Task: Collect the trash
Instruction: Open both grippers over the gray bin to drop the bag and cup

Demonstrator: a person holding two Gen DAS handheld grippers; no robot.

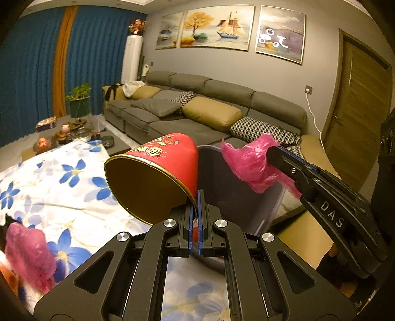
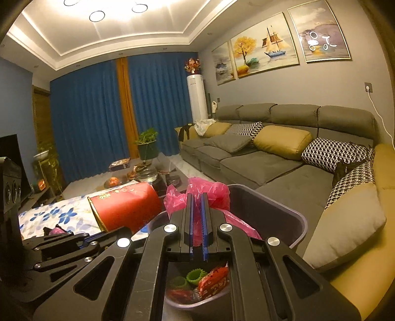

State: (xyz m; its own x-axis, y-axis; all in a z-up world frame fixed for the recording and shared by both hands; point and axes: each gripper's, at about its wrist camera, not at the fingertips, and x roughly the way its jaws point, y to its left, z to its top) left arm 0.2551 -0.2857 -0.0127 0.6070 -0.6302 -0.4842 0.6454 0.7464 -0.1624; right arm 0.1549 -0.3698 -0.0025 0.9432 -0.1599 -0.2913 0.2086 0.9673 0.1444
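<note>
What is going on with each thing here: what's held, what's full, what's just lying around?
Left gripper: shut on the cup's rim.
Red cup: held tipped on its side, empty.
Right gripper: shut on the pink bag.
Pink bag: crumpled, held over the bin.
Bin: open, trash at the bottom.

A grey wall (image 2: 308, 81) on the right carries three framed paintings (image 2: 266, 44): a golden tree, a sailing ship, a pale landscape. Below them runs a long grey sectional sofa (image 2: 259, 158) with tan cushions (image 2: 282, 142) and black-and-white patterned pillows (image 2: 330, 153). At the far end, blue curtains (image 2: 84, 118) with an orange strip (image 2: 126, 103) cover the window. A tall white air conditioner (image 2: 197, 98) stands in the far corner. A potted plant (image 2: 147, 143) sits near the curtains. Recessed ceiling lights (image 2: 96, 16) glow above. A wooden door (image 1: 358, 106) stands at the right.
</note>
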